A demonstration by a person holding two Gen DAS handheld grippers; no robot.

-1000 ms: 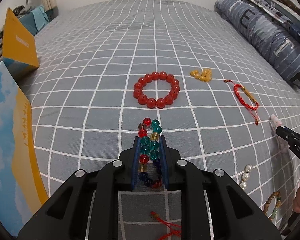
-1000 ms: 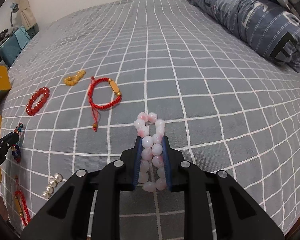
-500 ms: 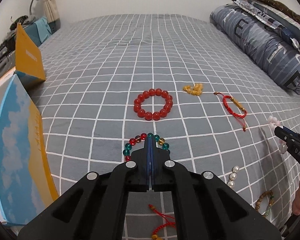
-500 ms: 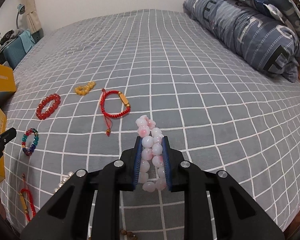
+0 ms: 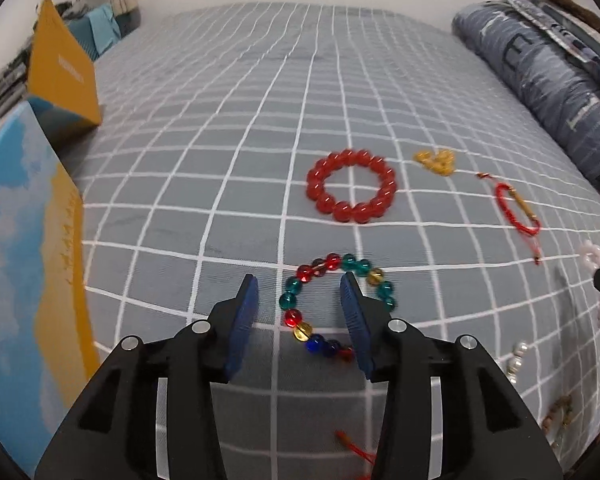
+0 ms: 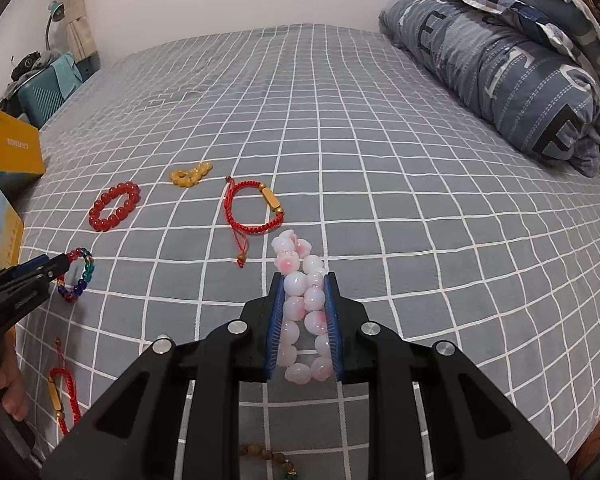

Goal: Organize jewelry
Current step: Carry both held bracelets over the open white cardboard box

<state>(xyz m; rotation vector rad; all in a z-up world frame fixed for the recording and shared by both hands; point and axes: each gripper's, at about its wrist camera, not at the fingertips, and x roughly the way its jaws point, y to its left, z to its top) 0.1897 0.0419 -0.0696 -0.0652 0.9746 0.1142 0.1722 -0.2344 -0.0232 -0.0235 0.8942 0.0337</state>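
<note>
Item: multicolour glass-bead bracelet (image 5: pixel 336 304) — flat on grid-check bedspread (image 5: pixel 236 128), ring straddling the right finger of the left gripper (image 5: pixel 300 306), jaws spread wide, gripping nothing. Right gripper (image 6: pixel 303 320) clenched on pink bead bracelet (image 6: pixel 302 312), long axis fwd along fingers (off to the right). Red bead bracelet (image 5: pixel 351 186) further ahead; bedroom, pillows (image 6: pixel 500 72) right.

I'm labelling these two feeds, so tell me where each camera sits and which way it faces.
Left wrist: sits on the left gripper, looks forward and down along its open fingers at the multicolored bead bracelet lying on the checked bedspread; the right gripper's tip shows at the right edge.
Right wrist: sits on the right gripper, shut on the pink bead bracelet; the left gripper and a hand show at left.
Shared: red bead bracelet, red cord bracelet, yellow box.
</note>
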